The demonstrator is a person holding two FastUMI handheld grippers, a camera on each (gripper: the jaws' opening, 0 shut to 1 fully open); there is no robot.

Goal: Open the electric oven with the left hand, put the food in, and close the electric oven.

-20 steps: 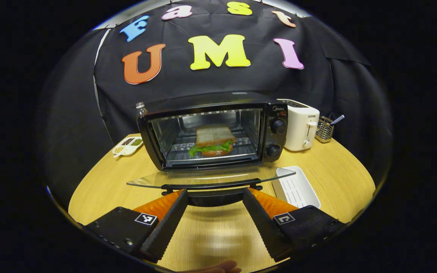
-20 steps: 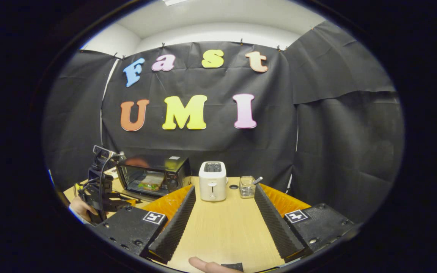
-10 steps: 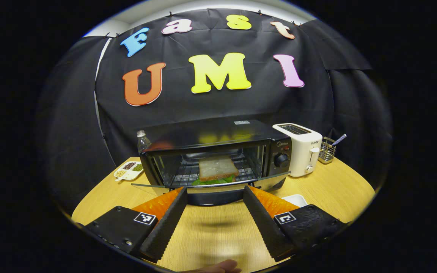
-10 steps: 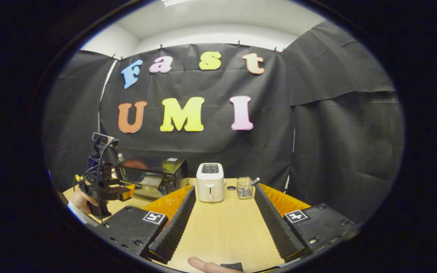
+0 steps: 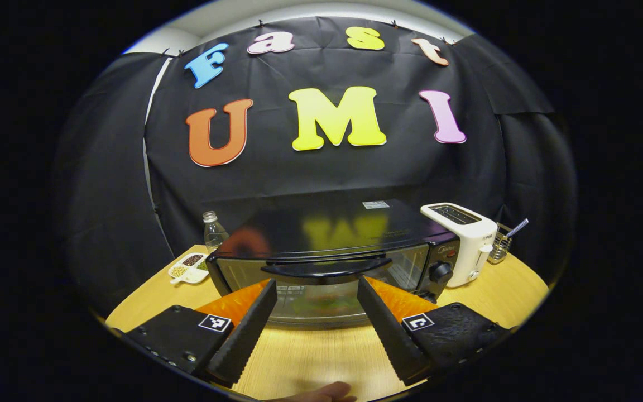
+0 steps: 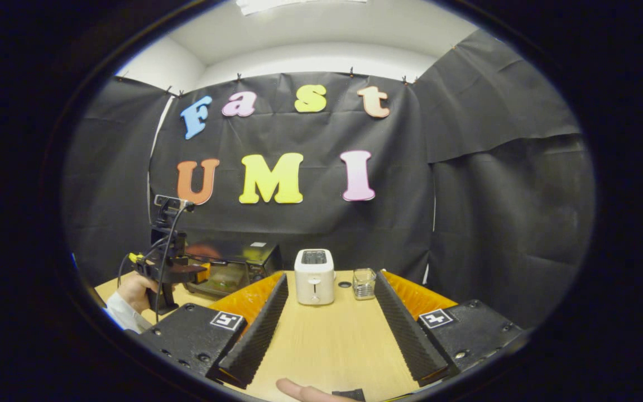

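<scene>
Left tool (image 5: 313, 293), fingers wide, sits just before the oven door handle (image 5: 324, 269); unlatched, the door could drop open.

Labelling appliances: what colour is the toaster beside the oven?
White; the toaster shows best in the left gripper view, right of the oven.

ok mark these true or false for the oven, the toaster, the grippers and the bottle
1. The oven door is hanging fully open. False: it is up against the oven front.
2. The toaster stands beside the oven's knob side. True.
3. The left gripper is clamped on the door handle. False: its fingers are spread apart, just below the handle.
4. The right gripper is open over bare table. True.
5. A bottle lies on its side. False: it stands upright behind the oven.
</scene>
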